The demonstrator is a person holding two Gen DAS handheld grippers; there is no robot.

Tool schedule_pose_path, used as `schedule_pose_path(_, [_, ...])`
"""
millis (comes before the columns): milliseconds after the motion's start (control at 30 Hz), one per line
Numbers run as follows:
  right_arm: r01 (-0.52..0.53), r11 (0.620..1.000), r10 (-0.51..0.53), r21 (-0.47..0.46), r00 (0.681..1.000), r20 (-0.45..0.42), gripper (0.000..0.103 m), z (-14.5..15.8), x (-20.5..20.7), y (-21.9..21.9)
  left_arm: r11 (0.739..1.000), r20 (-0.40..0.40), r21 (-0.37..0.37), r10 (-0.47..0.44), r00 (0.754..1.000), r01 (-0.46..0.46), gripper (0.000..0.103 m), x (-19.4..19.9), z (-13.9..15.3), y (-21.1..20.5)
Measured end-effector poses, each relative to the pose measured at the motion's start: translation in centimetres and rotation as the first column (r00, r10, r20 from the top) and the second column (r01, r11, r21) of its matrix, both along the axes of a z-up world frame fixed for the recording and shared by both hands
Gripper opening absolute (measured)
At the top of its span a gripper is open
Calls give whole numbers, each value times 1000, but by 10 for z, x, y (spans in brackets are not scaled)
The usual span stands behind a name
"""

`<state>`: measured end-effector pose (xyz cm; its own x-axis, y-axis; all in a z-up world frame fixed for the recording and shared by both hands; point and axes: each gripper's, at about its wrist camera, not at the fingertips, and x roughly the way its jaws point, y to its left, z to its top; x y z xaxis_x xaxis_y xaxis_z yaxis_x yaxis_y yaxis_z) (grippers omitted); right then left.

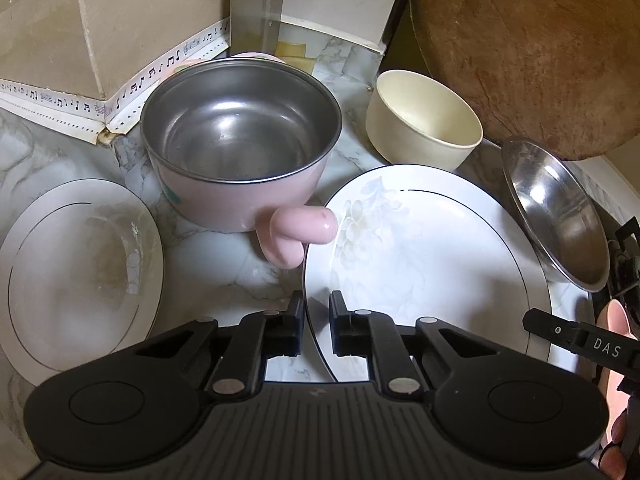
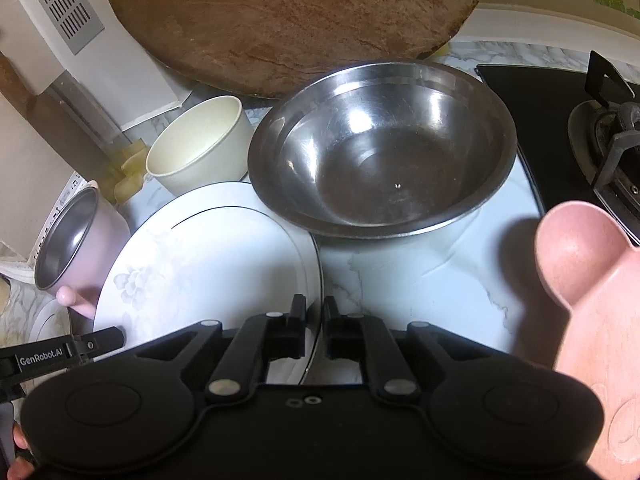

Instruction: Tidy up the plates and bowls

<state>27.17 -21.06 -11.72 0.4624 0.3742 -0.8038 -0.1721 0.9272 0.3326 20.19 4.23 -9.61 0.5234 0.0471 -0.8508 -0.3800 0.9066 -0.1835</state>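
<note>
A white floral plate (image 1: 424, 256) (image 2: 208, 264) lies on the marble counter. My left gripper (image 1: 316, 320) has its jaws close together astride the plate's left rim. My right gripper (image 2: 315, 320) has its jaws close together astride the plate's right rim. A pink steel-lined bowl with a handle (image 1: 240, 148) (image 2: 72, 240) stands behind left. A cream bowl (image 1: 424, 120) (image 2: 200, 144) and a steel bowl (image 1: 560, 208) (image 2: 384, 152) stand behind the plate. A second white plate (image 1: 72, 272) lies left. A pink bear-eared plate (image 2: 592, 280) lies right.
A round wooden board (image 1: 532, 40) (image 2: 296, 16) leans on the back wall. A black gas stove (image 2: 592, 120) is to the right. A wall corner with music-note trim (image 1: 120, 100) closes the left side.
</note>
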Motion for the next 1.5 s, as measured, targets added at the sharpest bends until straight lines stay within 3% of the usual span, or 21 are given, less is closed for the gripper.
schedule_pose_path(667, [-14, 1000, 14, 2, 999, -36, 8, 13, -76, -27, 996, -47, -29, -87, 995, 86, 12, -61, 7, -23])
schedule_pose_path(1133, [3, 1000, -4, -6, 998, -57, 9, 10, -95, -32, 992, -51, 4, -124, 991, 124, 12, -78, 6, -31])
schedule_pose_path(1500, [34, 998, -35, -45, 999, -26, 26, 13, -102, -36, 992, -43, -24, -125, 991, 124, 12, -83, 7, -25])
